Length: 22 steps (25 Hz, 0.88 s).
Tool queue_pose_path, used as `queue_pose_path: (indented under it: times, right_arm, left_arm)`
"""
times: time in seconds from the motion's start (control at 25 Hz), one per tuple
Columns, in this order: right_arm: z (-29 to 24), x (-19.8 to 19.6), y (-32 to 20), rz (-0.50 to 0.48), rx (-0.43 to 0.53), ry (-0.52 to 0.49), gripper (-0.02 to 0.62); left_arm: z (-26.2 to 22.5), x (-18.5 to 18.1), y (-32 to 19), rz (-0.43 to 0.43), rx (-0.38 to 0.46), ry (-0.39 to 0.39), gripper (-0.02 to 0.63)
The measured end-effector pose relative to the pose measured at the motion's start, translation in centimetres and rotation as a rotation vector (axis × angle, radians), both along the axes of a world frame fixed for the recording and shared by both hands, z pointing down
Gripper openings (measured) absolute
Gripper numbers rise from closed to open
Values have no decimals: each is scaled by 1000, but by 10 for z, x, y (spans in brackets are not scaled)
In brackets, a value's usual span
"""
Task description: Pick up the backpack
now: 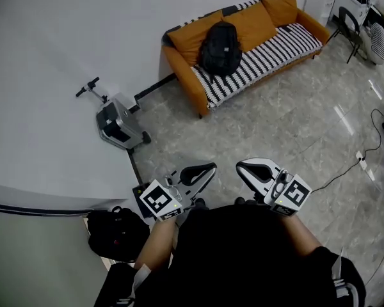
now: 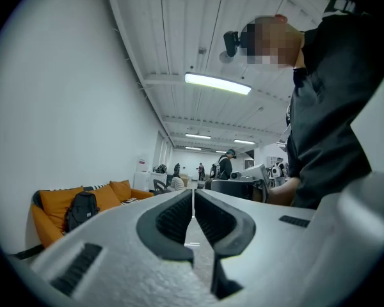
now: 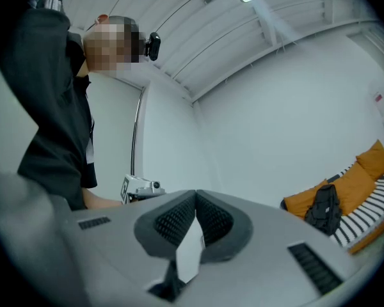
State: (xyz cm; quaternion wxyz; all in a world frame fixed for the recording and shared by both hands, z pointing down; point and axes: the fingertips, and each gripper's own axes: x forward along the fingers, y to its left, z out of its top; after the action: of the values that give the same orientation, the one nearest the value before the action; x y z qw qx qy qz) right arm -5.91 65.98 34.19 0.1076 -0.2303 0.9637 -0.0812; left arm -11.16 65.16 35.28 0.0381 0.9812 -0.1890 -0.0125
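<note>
A grey tiled floor ran to a white wall, with an orange sofa at 1 o'clock. The backpack stood upright on its striped seat against a cushion, well apart from both grippers. A dark bag at 8 o'clock was half hidden. Chairs at 2 o'clock were cut off by the edge. An exercise machine sat at 10 o'clock. The left gripper and right gripper had their jaws clenched on nothing.

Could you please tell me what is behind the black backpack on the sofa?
Orange back cushions stand behind the backpack; the parts directly behind it are hidden.
</note>
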Motion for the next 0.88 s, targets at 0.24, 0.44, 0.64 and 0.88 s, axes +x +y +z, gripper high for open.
queue_pose_path:
  times: [0.24, 0.44, 0.64, 0.88]
  right_arm:
    - [2, 33, -3, -22, -38, -48, 26]
    - [16, 45, 6, -89, -76, -51, 26]
    - [23, 44, 0, -77, -104, -72, 26]
    - [29, 44, -17, -60, -110, -53, 26]
  left_arm:
    - [4, 32, 2, -29, -34, -14, 28]
    - [18, 51, 18, -27, -69, -46, 28]
    - [28, 40, 21, -45, -107, -57, 28]
    - [29, 45, -4, -27, -123, -9, 28]
